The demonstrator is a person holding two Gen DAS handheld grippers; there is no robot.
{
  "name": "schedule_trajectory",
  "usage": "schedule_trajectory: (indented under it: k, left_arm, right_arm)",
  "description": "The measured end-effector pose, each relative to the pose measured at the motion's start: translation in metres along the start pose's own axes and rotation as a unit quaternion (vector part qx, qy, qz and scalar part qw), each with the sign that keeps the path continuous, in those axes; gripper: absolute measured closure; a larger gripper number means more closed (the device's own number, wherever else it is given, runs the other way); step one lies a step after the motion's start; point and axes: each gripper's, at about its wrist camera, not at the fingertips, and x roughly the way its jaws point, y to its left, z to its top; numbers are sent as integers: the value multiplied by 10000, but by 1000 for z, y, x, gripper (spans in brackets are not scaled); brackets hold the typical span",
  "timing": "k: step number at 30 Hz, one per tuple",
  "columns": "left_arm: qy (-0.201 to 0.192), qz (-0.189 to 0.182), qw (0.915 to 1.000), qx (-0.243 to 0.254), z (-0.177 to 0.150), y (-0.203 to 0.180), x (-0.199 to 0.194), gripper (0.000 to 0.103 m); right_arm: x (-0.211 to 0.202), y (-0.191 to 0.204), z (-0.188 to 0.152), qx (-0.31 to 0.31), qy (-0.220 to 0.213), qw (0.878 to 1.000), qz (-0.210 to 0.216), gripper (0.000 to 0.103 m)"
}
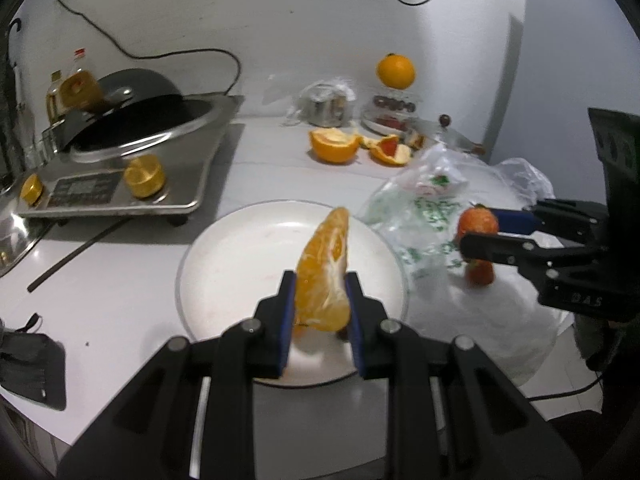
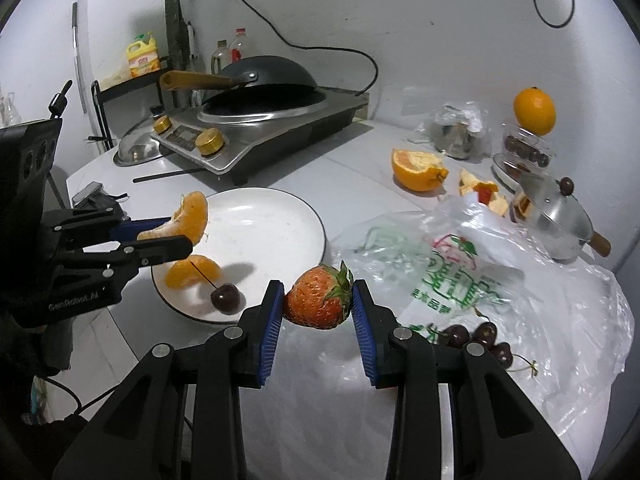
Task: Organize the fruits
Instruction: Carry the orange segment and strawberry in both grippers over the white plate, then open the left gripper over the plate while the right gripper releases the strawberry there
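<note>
Only right wrist view shows cherry [image 2: 225, 298] on plate [image 2: 280, 216]; left hand-held gripper [image 1: 320, 300] clamps orange segment [image 1: 326, 276], right hand-held gripper [image 2: 318, 300] clamps strawberry [image 2: 320, 298].

The plate [image 2: 280, 216] is plain white with a faint pinkish smear, and serves as the landmark. Over its near edge the orange segment [image 1: 326, 276] is bright orange veined with white pith, pinched by black fingers [image 1: 286, 304] padded in ribbed blue. On the plate lie a second orange segment [image 2: 193, 273] and a glossy, dark maroon cherry [image 2: 226, 298]. Right of the plate, the strawberry [image 2: 318, 300] is orange-red, speckled with pale seeds and topped by green leaves. Beyond it, the clear plastic bag [image 2: 460, 276] carries green printing with a touch of red. Behind the plate, the silver stove [image 2: 260, 128] has gold knobs, and the counter [image 2: 320, 160] is pale grey-white.
</note>
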Motion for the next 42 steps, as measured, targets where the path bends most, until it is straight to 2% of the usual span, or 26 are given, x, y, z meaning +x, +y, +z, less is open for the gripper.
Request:
schedule_trajectory:
  k: [8, 16, 31, 42]
  left_arm:
    - [100, 283, 9995, -109, -4, 33, 9, 79]
    - [226, 325, 9990, -185, -8, 50, 21, 79]
    - [468, 352, 9982, -103, -8, 53, 44, 79]
    - [600, 407, 9970, -256, -7, 53, 47, 75]
  right_arm:
    - [21, 14, 11, -101, 109, 9998, 113, 66]
    - [43, 24, 17, -172, 274, 9993, 208, 66]
    - [85, 30, 17, -141, 652, 9970, 394, 66]
    - [93, 31, 16, -97, 770, 9961, 424, 64]
